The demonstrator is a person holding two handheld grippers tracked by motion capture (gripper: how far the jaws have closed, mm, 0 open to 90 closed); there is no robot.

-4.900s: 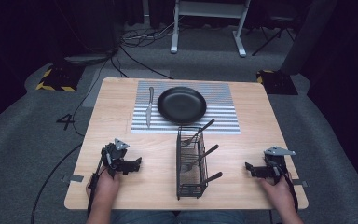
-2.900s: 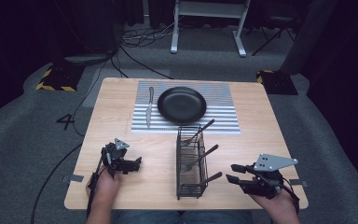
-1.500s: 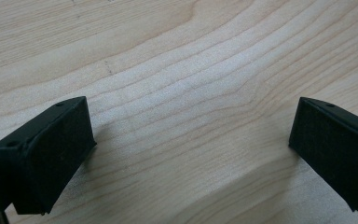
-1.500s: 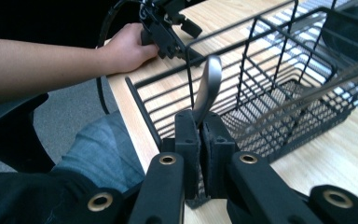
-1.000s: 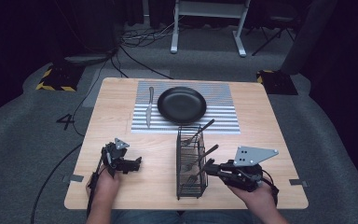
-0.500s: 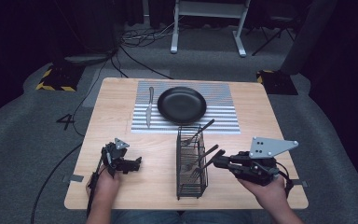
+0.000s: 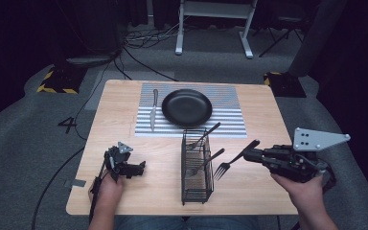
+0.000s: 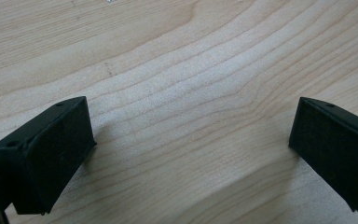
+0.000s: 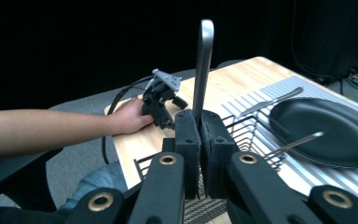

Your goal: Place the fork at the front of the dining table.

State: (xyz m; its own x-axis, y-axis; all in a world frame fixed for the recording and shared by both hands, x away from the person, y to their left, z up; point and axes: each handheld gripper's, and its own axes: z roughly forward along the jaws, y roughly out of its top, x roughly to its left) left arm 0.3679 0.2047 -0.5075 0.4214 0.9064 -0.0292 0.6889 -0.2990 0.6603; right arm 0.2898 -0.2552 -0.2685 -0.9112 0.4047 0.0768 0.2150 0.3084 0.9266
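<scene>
The fork (image 7: 233, 159) is clamped in my right gripper (image 7: 249, 155), just right of the rack (image 7: 195, 167), tines low and pointing toward the near left, handle up and back toward the jaws. In the right gripper view the handle (image 9: 202, 65) stands up between the closed pads, pinched near one end, so most of its length hangs free. That worries me: a thin, smooth metal handle held so close to its end could swivel or slip if I swing the wrist fast.

The tines sit close to the rack's wires; a careless sweep left could snag them and tip the rack, which holds two more forks (image 7: 206, 135). Beyond lies the striped mat (image 7: 230, 112) with the black plate (image 7: 187, 107) and knife (image 7: 153, 109); a dropped fork could knock them.

My left gripper (image 7: 139, 168) rests gaping wide on bare table (image 8: 177, 70), well clear.
</scene>
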